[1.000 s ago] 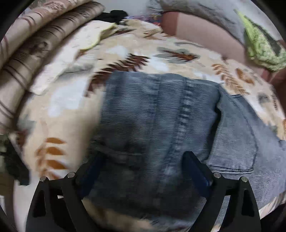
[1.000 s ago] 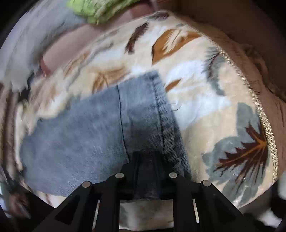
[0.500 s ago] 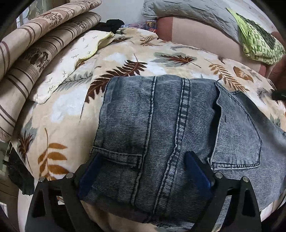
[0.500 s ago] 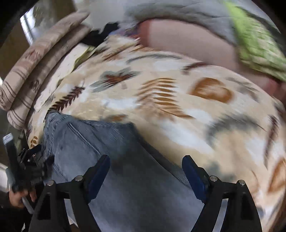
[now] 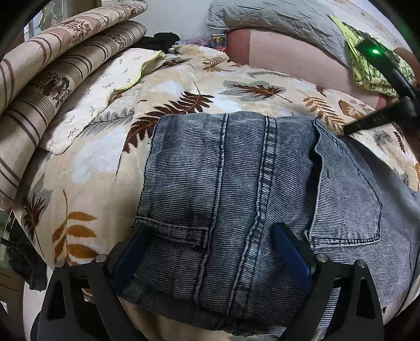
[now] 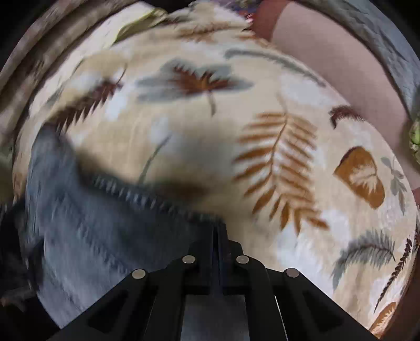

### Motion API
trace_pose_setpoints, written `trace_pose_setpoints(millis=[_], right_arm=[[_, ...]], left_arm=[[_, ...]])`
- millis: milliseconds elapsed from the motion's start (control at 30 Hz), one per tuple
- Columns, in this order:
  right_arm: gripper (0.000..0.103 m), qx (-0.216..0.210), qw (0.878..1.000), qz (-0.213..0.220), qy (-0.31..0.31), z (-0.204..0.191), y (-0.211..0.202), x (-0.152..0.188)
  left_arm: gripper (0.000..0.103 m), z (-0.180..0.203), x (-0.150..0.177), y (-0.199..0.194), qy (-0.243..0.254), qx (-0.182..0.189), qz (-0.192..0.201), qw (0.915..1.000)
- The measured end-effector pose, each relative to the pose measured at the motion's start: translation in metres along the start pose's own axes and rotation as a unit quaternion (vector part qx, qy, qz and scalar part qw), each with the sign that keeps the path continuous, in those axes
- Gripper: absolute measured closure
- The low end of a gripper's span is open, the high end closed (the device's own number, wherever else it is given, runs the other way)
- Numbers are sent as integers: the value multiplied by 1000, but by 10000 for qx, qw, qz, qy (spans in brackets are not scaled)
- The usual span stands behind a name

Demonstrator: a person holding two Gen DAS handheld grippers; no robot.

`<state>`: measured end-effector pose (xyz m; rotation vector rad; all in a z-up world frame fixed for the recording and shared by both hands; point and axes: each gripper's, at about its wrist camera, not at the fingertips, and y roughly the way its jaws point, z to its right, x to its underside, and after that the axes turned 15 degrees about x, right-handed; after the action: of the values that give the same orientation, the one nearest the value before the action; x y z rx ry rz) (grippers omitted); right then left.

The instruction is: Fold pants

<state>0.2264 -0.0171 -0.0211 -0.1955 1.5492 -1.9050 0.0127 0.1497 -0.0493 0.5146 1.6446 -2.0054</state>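
Observation:
Blue-grey jeans lie folded on a leaf-patterned blanket, waist and back pocket toward me. My left gripper is open, its blue pads spread just above the jeans' near edge, holding nothing. In the right wrist view my right gripper is shut, its jaws closed at the far edge of the jeans; the view is blurred, so I cannot tell if denim is pinched. The right gripper also shows in the left wrist view at the jeans' far right edge.
Striped folded quilts and a pale pillow lie at the left. A grey quilt, a pink bolster and a green cloth lie at the back. The bed edge drops off at the near left.
My right gripper was open half a second ago and is now shut at the jeans' far edge, having swung along them. My left gripper stays open over the near edge.

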Motion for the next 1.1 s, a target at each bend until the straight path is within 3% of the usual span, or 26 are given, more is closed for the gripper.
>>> trace_pose_setpoints(millis=[167, 200, 233, 267, 300, 333, 367, 467, 567, 633, 667, 733, 833, 900, 967, 1067, 1100], right_arm=[[97, -146, 9970, 10, 756, 14, 19, 10], [89, -206, 9954, 84, 928, 21, 14, 16], [79, -247, 9941, 166, 1042, 29, 7, 22], [40, -239, 9932, 261, 1109, 38, -5, 34], [9, -196, 9929, 296, 1136, 45, -10, 40], [7, -127, 9920, 372, 1199, 51, -19, 46], [7, -163, 9909, 519, 1234, 58, -28, 49], [11, -582, 9922, 404, 1027, 55, -31, 43], [25, -587, 9962, 145, 621, 27, -10, 33], [41, -620, 9966, -134, 529, 15, 14, 27], [71, -590, 9969, -212, 472, 11, 19, 27], [82, -661, 9974, -244, 154, -3, 23, 25], [94, -170, 9986, -17, -502, -21, 7, 21], [97, 118, 9986, 168, -496, -20, 6, 12], [97, 140, 9991, 153, -378, -22, 23, 8], [93, 292, 9979, 557, -161, -28, 26, 18], [82, 241, 9979, 601, 69, -22, 24, 21]], left_arm=[[7, 1, 2, -2, 5, -27, 32, 10000], [7, 0, 1, -2, -4, -29, 26, 10000], [7, 0, 1, -3, -40, -25, 12, 10000], [7, 0, 1, -3, -101, -25, 0, 9999], [7, 0, 1, -3, -131, -39, -3, 9999], [7, 1, 1, -2, -159, -76, -13, 9998], [7, 1, 0, -2, -178, -97, -18, 9998], [6, 1, 0, -1, -182, -82, -16, 9998], [6, -1, 1, -1, -113, -34, 13, 9999], [6, -1, 1, -1, -74, -7, 29, 10000], [6, -2, 1, -1, -49, 8, 33, 10000], [6, -2, 1, -1, -29, 29, 37, 10000], [5, -2, 0, 0, -75, 17, 17, 10000], [5, -2, -1, 0, -123, -5, 19, 9999], [5, -1, -1, 1, -119, -27, 25, 9999], [4, -1, -1, 1, -110, -17, 49, 9999], [4, -1, -1, 1, -120, -23, 51, 9999]])
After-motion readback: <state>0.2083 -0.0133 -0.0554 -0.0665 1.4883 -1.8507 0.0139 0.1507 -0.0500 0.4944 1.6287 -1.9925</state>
